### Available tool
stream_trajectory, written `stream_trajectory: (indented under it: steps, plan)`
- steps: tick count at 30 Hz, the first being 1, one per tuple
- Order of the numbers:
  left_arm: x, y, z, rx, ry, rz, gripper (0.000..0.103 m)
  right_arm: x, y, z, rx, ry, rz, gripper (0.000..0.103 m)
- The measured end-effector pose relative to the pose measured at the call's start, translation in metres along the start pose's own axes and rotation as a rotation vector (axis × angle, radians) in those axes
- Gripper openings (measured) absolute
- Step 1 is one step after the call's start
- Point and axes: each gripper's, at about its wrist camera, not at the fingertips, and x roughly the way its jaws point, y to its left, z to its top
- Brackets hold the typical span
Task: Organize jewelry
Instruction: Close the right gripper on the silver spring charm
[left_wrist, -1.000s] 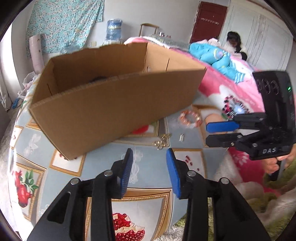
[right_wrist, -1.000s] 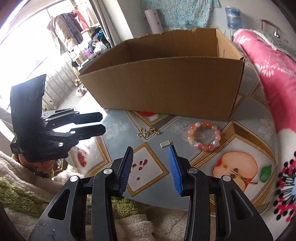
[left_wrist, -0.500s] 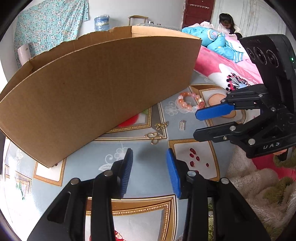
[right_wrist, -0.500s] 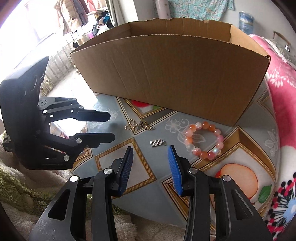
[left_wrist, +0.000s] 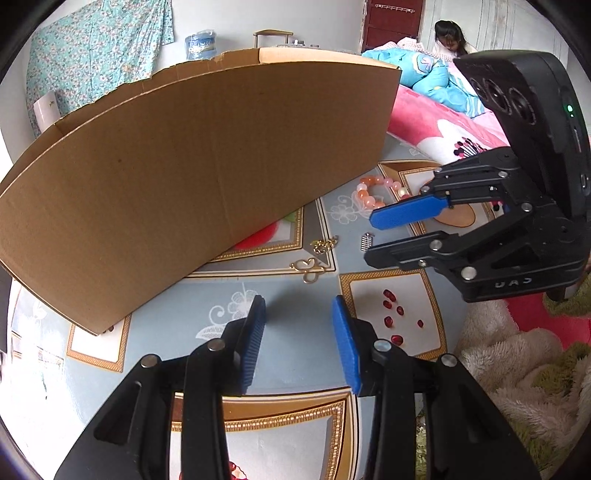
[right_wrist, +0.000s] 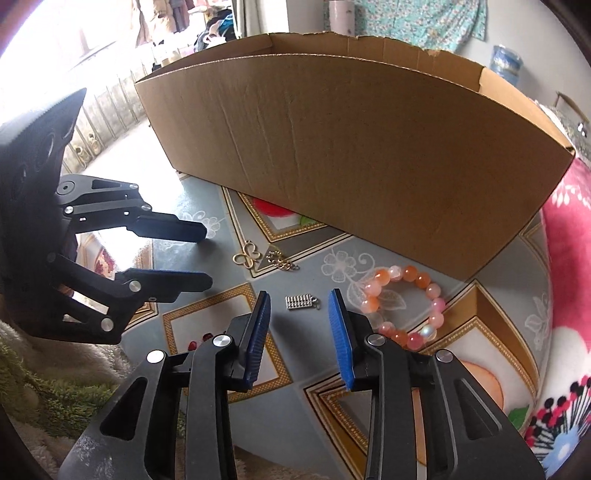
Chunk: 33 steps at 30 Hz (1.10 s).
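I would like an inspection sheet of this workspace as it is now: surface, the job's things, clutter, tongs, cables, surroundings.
Surface: patterned blue tablecloth with fruit prints, flat.
Job's things: pink and orange bead bracelet, small silver abacus-shaped charm, gold clover-shaped pendant and short gold chain piece, all lying apart on the cloth in front of the open brown cardboard box.
Clutter: nothing seen.
Tongs: left tongs open, empty, above the cloth; right tongs open, have just been closing, empty, the charm just ahead of the tips.
Cables: nothing seen.
Surroundings: pink floral bedding, fluffy blanket, a person far back.
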Motion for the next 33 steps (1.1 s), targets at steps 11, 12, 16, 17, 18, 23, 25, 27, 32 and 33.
stream_trajectory:
  steps: [11,12,16,17,18,23,25,27,32,33]
  plan:
    - [0.0,0.002,0.0,-0.005,-0.003,-0.001,0.036,0.013,0.012,0.003,-0.076,0.018,-0.015,0.014]
    - [0.0,0.003,0.0,-0.007,-0.004,-0.001,0.036,0.013,0.012,0.003,-0.074,0.018,-0.014,0.012]
    - [-0.004,0.004,0.001,-0.008,-0.015,0.002,0.036,0.009,0.009,0.001,-0.051,0.013,-0.008,0.012]
    - [-0.005,0.004,0.002,-0.006,-0.022,0.0,0.036,0.008,0.008,0.0,-0.047,0.011,-0.01,0.012]
    - [-0.005,0.004,0.003,-0.005,-0.028,-0.002,0.036,0.005,0.006,-0.001,-0.043,0.01,-0.009,0.012]
    - [0.001,0.002,0.01,0.004,-0.038,-0.013,0.036,-0.007,-0.004,-0.007,-0.021,0.004,-0.021,0.012]
    - [0.006,0.0,0.014,0.005,-0.028,-0.015,0.036,-0.008,-0.006,-0.007,-0.012,0.003,-0.025,0.012]
    - [0.009,-0.001,0.016,0.005,-0.021,-0.013,0.036,-0.009,-0.007,-0.008,-0.003,0.001,-0.027,0.012]
    - [0.014,0.0,0.02,0.003,-0.009,0.001,0.034,-0.016,-0.014,-0.012,0.025,-0.008,-0.028,0.012]
    - [0.014,0.0,0.02,0.004,-0.011,0.007,0.032,-0.017,-0.016,-0.012,0.029,-0.011,-0.026,0.012]
